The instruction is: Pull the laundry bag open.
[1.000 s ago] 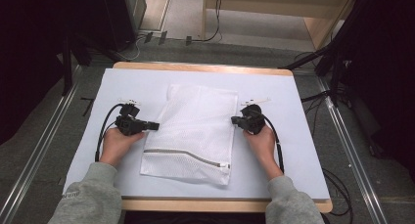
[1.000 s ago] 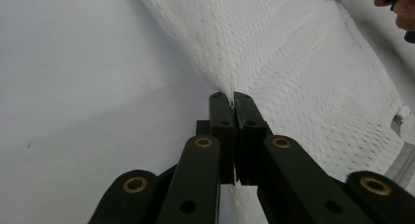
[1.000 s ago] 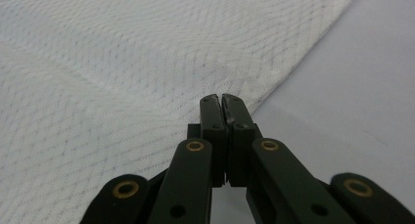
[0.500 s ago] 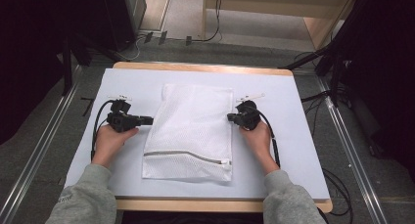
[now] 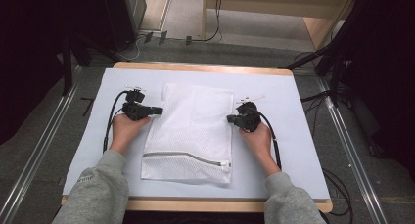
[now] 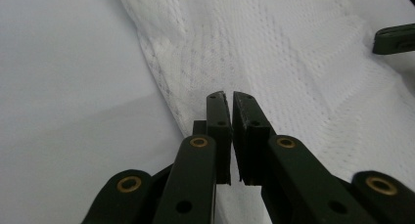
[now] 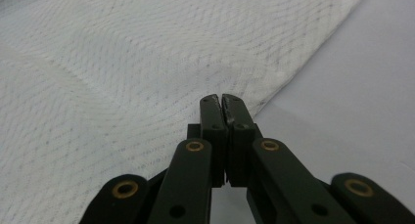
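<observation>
My worktop point(image 5: 293, 92) carries the white mesh bag point(image 5: 193, 131) flat across its middle, zipper end toward the near edge, mostly smoothed. My left hand-held gripper point(image 5: 157, 110), jaws just closing to a sliver with nothing between, sits at the bag's left edge; my right hand-held gripper point(image 5: 229, 119) is closed at its right edge. Folding looks undone.

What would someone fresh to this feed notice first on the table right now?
The white mesh laundry bag lies flat in the middle of the white table cover, its zipper running across the near end. The left gripper sits at the bag's left edge and the right gripper at its right edge, each pointing inward with jaws nearly together and no mesh visibly pinched between them.
</observation>
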`<state>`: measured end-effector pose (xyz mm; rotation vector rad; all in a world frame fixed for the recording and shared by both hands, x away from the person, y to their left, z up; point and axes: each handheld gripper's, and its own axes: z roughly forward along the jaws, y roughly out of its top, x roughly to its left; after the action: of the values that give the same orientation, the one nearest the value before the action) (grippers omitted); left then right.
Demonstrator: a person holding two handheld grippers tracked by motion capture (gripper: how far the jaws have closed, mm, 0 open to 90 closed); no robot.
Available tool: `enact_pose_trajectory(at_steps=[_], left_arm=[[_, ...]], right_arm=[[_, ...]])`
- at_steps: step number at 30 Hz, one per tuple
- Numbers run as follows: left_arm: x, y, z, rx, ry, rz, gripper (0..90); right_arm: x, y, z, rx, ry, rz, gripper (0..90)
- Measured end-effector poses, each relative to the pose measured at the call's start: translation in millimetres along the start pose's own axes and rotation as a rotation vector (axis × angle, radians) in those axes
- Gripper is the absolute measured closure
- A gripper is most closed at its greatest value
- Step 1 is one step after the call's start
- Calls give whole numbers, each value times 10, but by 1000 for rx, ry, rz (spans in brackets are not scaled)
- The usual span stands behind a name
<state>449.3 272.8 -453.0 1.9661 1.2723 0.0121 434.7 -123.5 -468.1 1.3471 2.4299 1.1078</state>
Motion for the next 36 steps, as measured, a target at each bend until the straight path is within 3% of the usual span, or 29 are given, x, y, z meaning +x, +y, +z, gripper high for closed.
enact_pose_trajectory(at_steps=[6,15,21,25,27,32,36], left_arm=[[6,-20,75,18,20,16,867],[39,-23,65,2,37,14,864],[34,-20,50,1,42,17,852],[4,-13,7,-2,26,18,838],[-35,-10,-26,2,14,23,827],[-213,-54,-143,2,-14,64,821],[-328,-106,-226,7,-24,85,819]], right_arm=[[32,-36,-3,7,-5,-12,900],[-34,4,24,3,-42,-34,900],[-118,112,108,-12,-59,-11,900],[-128,109,114,-10,-36,1,893],[-121,106,71,-17,-22,19,866],[-30,61,-153,-65,-7,-18,795],[29,-39,-292,-84,4,-32,794]])
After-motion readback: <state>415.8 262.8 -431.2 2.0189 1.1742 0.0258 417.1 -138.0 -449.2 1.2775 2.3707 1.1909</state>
